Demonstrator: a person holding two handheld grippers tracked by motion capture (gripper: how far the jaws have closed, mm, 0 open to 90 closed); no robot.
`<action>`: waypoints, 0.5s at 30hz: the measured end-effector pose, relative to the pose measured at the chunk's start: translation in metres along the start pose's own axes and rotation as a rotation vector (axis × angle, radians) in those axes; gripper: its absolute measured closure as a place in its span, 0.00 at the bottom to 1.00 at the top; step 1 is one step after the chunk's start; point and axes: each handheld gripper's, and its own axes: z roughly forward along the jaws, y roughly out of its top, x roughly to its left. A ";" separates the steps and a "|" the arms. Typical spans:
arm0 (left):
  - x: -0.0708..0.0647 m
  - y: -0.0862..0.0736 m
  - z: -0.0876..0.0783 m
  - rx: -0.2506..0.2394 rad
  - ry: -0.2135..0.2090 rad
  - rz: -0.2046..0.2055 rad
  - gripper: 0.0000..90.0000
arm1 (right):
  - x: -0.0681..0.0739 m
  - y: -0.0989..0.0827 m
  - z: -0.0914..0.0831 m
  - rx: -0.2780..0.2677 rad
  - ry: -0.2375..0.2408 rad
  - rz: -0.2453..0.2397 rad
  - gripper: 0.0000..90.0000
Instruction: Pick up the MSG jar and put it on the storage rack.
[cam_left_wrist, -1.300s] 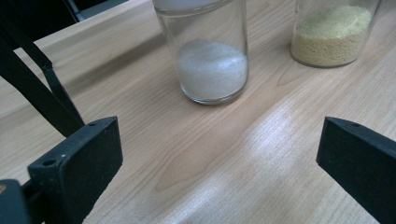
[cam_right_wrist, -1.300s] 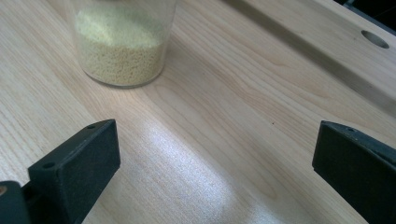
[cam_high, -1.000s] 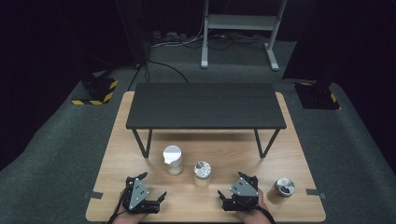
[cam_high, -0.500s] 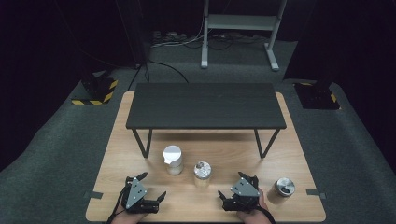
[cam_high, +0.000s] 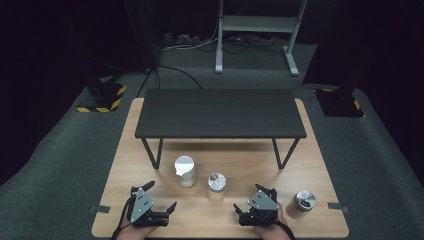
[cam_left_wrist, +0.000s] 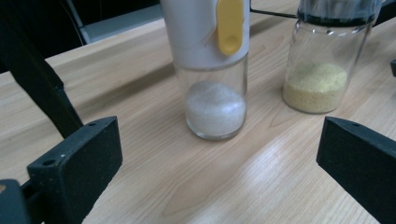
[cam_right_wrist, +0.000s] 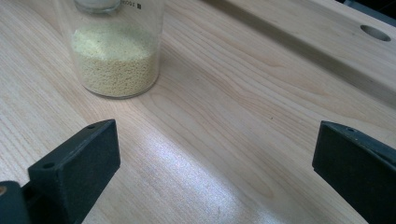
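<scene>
Though its print is illegible, small label (cam_right_wrist: 132, 5) on yellow-grain jar (cam_right_wrist: 116, 56).

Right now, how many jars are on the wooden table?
3. The white-capped jar stands in front of the left gripper, the yellow-grain jar just right of it, and the metal-lidded jar beside the right gripper.

The pale wooden table top (cam_left_wrist: 140, 84) looks smooth with a soft sheen. On it, the clear glass jar with white plastic cap (cam_left_wrist: 212, 70) is glossy; beside that jar, the clear glass jar of yellow grains (cam_left_wrist: 322, 65) shines too.
</scene>
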 end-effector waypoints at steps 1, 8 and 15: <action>0.000 0.000 0.000 0.000 0.000 0.000 0.00 | 0.000 0.000 0.000 0.000 0.000 0.000 0.00; -0.002 0.006 0.006 0.001 -0.008 0.004 0.00 | 0.000 0.000 0.000 0.001 0.002 0.003 0.00; -0.005 0.012 0.014 -0.007 -0.020 0.002 0.00 | -0.001 0.000 0.000 0.001 0.005 0.009 0.00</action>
